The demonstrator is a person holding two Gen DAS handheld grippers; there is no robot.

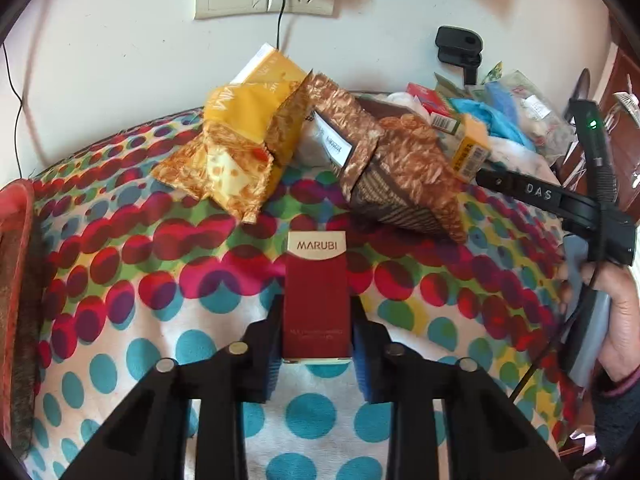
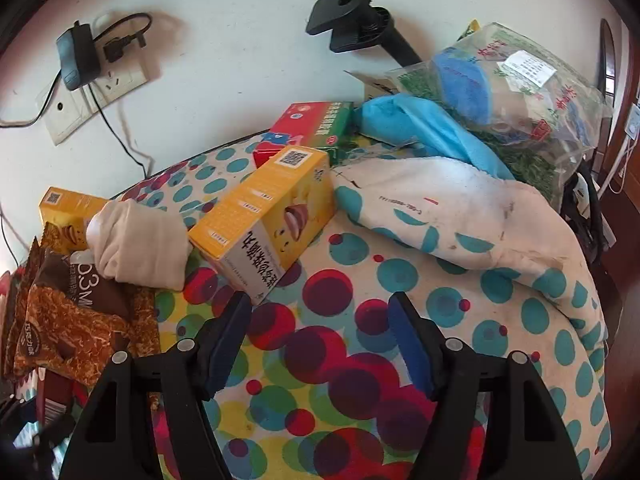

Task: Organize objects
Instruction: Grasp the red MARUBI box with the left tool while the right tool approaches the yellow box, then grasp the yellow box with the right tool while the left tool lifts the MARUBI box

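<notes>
My left gripper (image 1: pixel 316 308) is shut on a dark red MARUBI box (image 1: pixel 315 300), held upright over the dotted cloth (image 1: pixel 120 320). Behind it lie a yellow snack bag (image 1: pixel 236 156) and a brown snack bag (image 1: pixel 400 168). My right gripper (image 2: pixel 320 312) is open and empty above the cloth. Just beyond its left finger lies a yellow box (image 2: pixel 268 216), with a rolled white cloth (image 2: pixel 140 240) to its left and brown snack bags (image 2: pixel 76 320) at the far left. The right gripper also shows at the right edge of the left wrist view (image 1: pixel 540 196).
A red and green box (image 2: pixel 316 124), a blue bag (image 2: pixel 420 132), a clear plastic bag (image 2: pixel 512 92) and a bunched white cloth (image 2: pixel 460 216) crowd the back right. A wall socket with charger (image 2: pixel 80 64) and a black clamp (image 2: pixel 352 16) sit on the wall. A red tray edge (image 1: pixel 16 260) is at left.
</notes>
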